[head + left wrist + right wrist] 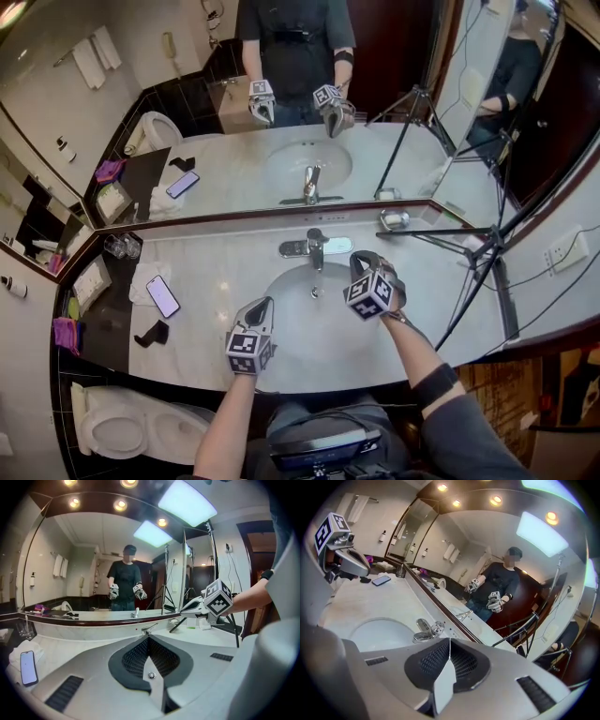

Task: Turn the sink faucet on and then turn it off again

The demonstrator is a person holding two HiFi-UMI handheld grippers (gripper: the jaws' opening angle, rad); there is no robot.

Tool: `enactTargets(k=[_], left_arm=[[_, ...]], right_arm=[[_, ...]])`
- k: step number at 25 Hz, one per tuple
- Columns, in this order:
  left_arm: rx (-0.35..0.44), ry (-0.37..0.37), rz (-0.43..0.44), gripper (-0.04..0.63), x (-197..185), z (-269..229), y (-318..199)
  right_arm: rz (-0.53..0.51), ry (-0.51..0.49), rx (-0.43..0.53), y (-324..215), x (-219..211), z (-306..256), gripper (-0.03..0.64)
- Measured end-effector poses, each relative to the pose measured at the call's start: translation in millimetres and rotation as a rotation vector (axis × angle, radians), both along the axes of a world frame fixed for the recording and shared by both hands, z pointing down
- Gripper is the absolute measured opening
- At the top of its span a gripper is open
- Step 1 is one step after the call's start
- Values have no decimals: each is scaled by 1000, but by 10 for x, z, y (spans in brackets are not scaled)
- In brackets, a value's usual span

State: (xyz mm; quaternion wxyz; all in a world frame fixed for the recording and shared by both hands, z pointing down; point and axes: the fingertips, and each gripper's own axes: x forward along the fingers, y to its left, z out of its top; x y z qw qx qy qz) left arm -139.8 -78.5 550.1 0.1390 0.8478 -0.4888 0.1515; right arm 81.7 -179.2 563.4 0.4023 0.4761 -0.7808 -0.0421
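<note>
The left tool [265, 305] and right tool [358, 262] are held shut and empty above the sink [277, 286], short of the faucet [316, 246] behind it, presumably so its lever is pushed, not gripped.

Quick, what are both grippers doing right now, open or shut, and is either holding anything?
Left gripper: shut, jaws together, nothing between them.
Right gripper: shut, jaws together, nothing held, clear of the faucet.
</note>
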Motion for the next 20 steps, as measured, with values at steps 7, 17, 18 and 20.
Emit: enactTargets(k=[7,17,18,20], left_arm=[[18,-21,11,-12,81,-112,37],[20,-28,12,-12,98,-120,137],[17,-24,10,-12,93,-117,149],[15,-11,6,-12,97,-121,168]], right_arm=[[147,-259,-45,428,368,29,18],[298,-503,-96,1055,717,163,18],[297,-507,-99,1101,727,189,18],[295,-511,-104,1173,756,247,20]])
